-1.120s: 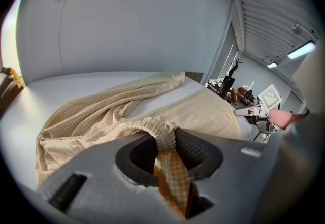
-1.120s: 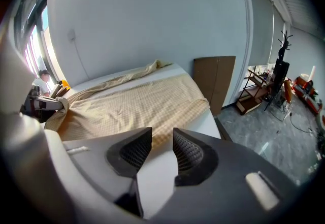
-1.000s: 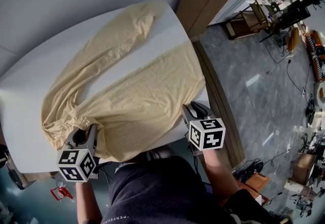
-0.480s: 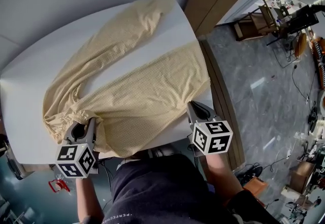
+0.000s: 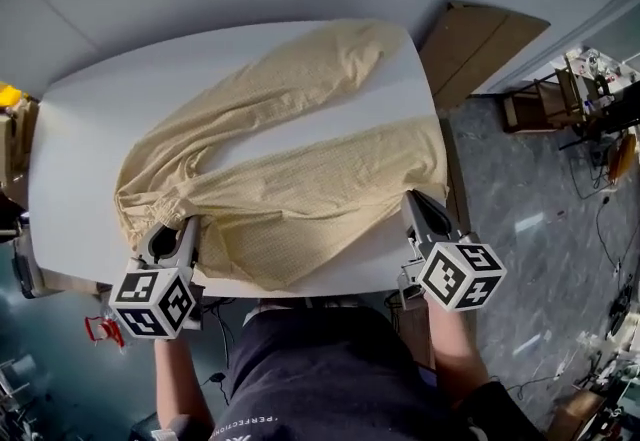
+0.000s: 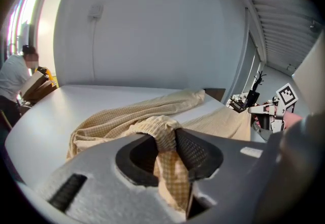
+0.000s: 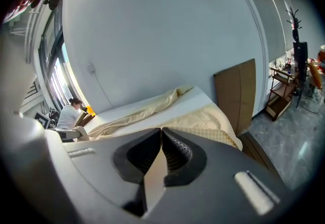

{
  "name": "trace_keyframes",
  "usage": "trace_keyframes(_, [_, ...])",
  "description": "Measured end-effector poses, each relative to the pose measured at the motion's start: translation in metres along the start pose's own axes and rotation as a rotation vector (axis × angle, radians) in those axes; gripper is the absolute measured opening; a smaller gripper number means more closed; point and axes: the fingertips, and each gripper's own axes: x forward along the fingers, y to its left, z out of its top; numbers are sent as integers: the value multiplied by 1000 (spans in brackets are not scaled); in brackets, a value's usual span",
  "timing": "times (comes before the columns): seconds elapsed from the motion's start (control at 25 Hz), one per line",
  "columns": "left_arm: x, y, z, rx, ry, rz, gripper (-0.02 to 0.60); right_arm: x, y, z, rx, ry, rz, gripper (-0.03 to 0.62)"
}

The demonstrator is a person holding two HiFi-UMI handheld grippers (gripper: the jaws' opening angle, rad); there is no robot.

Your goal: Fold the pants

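And here's the picture from the head view: the pale yellow checked cotton pants point(image 5: 290, 189) lie spread on the white rounded table point(image 5: 90, 129), waistband bunched at the near left corner, both legs running away to the right. The long axis goes from near left to far right. The far leg slants up to the table's far right corner; the near leg lies flatter, its hem at the right edge, with a wedge of bare tabletop between the two.

The left gripper point(image 5: 175, 229) is clamped on the gathered waistband. Its own view shows the elastic ridge humped up between the ribbed pads, cloth hanging down through the gap.

Over to the right gripper point(image 5: 415, 201), at the near right corner: jaws pressed together on a thin edge of the near leg's fabric, a flat sliver of cloth pinched between the pads in its own view.

A brown cardboard sheet point(image 5: 480, 39) leans against the wall beyond the table's right end.
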Motion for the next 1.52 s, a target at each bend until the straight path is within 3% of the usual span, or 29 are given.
trace_keyframes(0.24, [-28,29,0,-41,-36,108,100,15,12,27,-29,-38,51,12])
trace_keyframes(0.44, [-39,58,4,-73,-53,156,100,38,32,59,-67,-82,71,12])
trace_keyframes(1.0, [-37,140,15,-106,-17,155,100,105,72,125,-119,-139,-12,12])
trace_keyframes(1.52, [-30,202,17,-148,4,220,100,191,102,172,-183,-168,-34,12])
